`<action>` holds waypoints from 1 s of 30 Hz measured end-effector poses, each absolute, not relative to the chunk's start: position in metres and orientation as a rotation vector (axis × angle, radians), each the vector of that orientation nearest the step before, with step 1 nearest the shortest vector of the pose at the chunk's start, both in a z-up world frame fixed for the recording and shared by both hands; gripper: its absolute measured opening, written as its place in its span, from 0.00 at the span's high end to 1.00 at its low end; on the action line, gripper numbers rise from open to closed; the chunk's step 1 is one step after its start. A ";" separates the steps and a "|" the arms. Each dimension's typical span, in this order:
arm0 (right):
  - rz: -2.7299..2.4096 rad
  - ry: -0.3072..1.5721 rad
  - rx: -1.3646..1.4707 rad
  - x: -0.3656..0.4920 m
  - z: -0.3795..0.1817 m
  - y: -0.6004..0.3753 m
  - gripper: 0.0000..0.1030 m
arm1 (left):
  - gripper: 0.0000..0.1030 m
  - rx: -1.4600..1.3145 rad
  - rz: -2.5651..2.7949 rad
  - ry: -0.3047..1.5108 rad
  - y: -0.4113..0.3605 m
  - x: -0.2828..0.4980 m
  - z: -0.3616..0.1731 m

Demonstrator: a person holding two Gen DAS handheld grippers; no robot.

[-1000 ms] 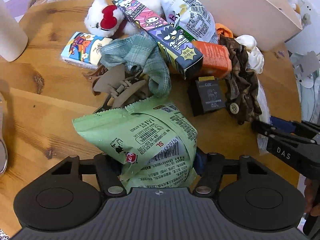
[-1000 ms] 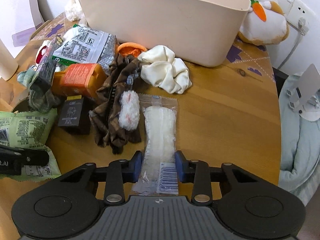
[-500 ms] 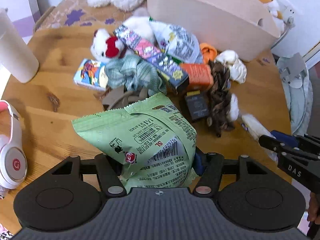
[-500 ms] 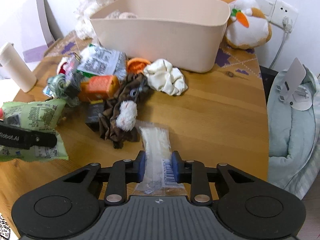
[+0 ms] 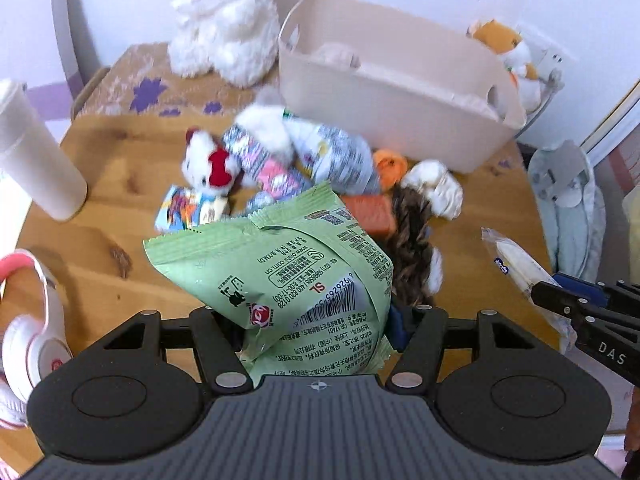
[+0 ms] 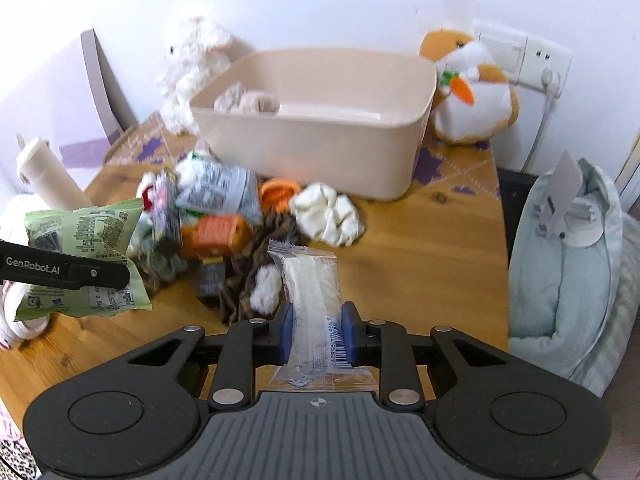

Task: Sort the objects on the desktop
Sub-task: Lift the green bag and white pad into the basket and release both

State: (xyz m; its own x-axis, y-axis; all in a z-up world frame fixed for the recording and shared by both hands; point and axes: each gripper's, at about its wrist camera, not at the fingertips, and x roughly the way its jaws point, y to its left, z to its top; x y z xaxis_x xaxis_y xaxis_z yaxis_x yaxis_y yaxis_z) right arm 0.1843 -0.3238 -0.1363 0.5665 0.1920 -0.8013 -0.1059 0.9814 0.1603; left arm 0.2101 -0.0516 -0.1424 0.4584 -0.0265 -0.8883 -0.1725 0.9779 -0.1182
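Both held packets now hang clear above the wooden table (image 6: 420, 248), whereas a second ago they lay on it or just over it, and more of the room shows in each view. Beige bin (image 6: 320, 136) stands at the table's far side; inside it, against its left end, lie pale plush pieces (image 6: 246, 102), too blurred to identify further. Remaining clutter lies heaped in front of the bin: a white printed bag (image 6: 220, 194), an orange box (image 6: 216, 234), a brown patterned cloth (image 6: 256, 264), a white scrunchie (image 6: 326, 218), a small black box (image 6: 208, 278).

Left gripper (image 5: 316, 320) is clenched on the green snack bag (image 5: 288, 272), which stands up between its fingers; the bag carries a barcode, Chinese text and the letters "SL". Right gripper (image 6: 316, 334) grasps the clear packet (image 6: 314, 292) of white contents; its jaws have just been closing on that packet, whose barcode sits between the blue pads (image 6: 286, 334).

Legible writing: "GenRobot.AI" on the left gripper's finger in the right wrist view, "DAS" on the right gripper's finger in the left wrist view.
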 end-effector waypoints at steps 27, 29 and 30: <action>0.006 0.749 0.123 0.320 -0.076 -0.340 0.78 | 0.39 -0.040 0.023 0.846 -0.058 0.371 -0.072; -0.007 0.747 0.128 0.333 -0.078 -0.336 0.78 | 0.39 -0.029 0.024 0.842 -0.061 0.387 -0.074; -0.014 0.747 0.127 0.340 -0.080 -0.334 0.78 | 0.39 -0.022 0.027 0.840 -0.062 0.395 -0.076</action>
State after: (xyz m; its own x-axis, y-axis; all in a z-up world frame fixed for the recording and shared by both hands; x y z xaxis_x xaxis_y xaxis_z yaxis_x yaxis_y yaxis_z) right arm 0.3398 -0.3340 -0.0796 0.7342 0.0325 -0.6782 0.0578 0.9922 0.1101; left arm 0.3947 -0.0621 -0.0759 0.6671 0.0148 -0.7448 -0.0326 0.9994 -0.0093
